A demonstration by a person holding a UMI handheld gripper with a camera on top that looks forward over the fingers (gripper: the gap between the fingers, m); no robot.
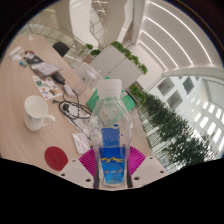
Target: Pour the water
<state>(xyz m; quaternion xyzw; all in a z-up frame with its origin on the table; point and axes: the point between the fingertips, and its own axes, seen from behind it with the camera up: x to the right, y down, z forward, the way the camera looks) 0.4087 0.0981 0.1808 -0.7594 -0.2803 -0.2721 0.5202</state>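
I see a bright office room first: white ceiling strips running off toward 1 o'clock, big windows at 3 o'clock, and a long row of green plants (pixel 165 125) going from 12 down to 4 o'clock along the surface's far edge. The whole view is tilted.

The surface (pixel 25 85) is pale wood, spreading from 9 to 12 o'clock. On it, a laptop (pixel 107 63) with its lid up at about 12 o'clock, papers (pixel 45 68) at 10 o'clock, a dark cable (pixel 72 106) looping just left of centre. A white mug (pixel 37 111) sits at 9 o'clock, handle toward the cable. A small red round thing (pixel 55 157) lies at 8 o'clock, near the left pad.

The water bottle (pixel 110 135) is dead centre to 6 o'clock: clear plastic, pale green cap at the top, blue label low on the body. It sits between the jaws (pixel 113 160), upright relative to them. Both magenta pads (pixel 88 160) hug its lower body at 7 and 5 o'clock with no gap I can make out, so the jaws are pinching the bottle. Its base is hidden below the pads; I can't tell whether it touches the surface.
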